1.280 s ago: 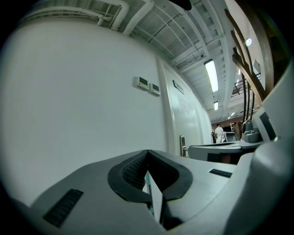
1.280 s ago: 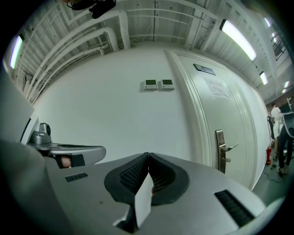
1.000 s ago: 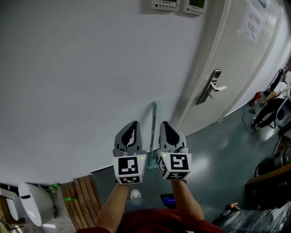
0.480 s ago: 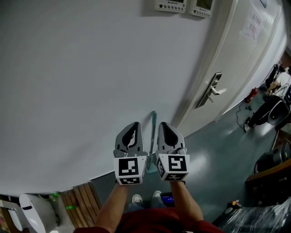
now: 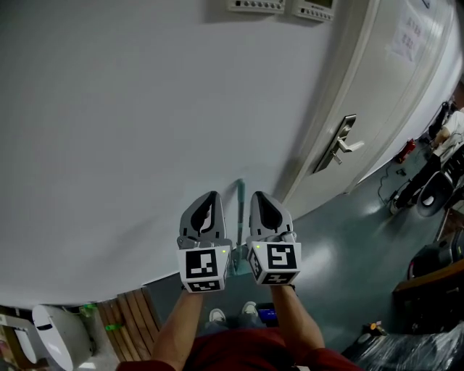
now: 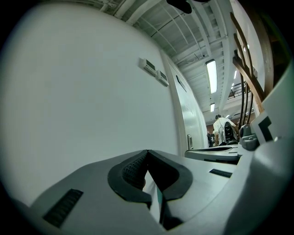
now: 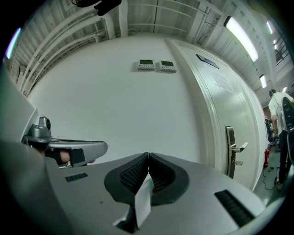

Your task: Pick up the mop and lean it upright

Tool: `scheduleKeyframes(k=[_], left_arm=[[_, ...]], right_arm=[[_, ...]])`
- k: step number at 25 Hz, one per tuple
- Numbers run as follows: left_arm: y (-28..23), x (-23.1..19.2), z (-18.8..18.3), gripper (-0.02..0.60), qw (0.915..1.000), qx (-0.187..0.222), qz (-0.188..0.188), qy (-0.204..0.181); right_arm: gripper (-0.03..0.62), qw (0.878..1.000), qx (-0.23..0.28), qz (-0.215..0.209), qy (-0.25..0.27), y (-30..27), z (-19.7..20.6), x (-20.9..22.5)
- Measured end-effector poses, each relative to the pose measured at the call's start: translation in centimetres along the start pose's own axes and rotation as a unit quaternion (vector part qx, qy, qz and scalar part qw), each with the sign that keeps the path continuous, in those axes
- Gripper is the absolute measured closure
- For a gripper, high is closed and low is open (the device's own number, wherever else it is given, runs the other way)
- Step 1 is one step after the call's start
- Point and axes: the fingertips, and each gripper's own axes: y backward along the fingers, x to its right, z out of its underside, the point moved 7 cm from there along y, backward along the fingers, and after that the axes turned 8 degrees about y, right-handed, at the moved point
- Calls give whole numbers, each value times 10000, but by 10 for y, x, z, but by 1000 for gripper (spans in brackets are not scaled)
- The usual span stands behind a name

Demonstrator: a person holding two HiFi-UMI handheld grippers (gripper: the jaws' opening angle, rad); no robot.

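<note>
Left gripper: jaws clenched, tips meeting.
Right gripper: jaws also closed tip to tip.
Mop handle: teal, upright between the two grippers, in front of the white wall; only the head view shows it whole.
Right gripper view: door handle to the right gripper's right.
Left gripper view: a teal sliver low behind the tips.

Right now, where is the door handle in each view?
Head view: door handle right of centre, upper half.
Left gripper view: small, just right of centre.
Right gripper view: far right, below mid-height.
Shared landmark: two wall panels left of the door.
</note>
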Motion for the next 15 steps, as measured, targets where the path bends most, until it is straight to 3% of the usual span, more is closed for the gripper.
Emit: scheduleKeyframes(k=[12, 14, 15], left_arm=[[0, 5, 1, 575, 9999, -7, -136, -17], [1, 3, 1, 575, 9998, -9, -174, -23], [2, 2, 1, 575, 9998, -11, -194, -24]], right_arm=[[574, 9983, -489, -312, 54, -19, 34, -1], [562, 9974, -612, -358, 90, -25, 42, -1], [519, 9969, -677, -398, 104, -28, 47, -2]])
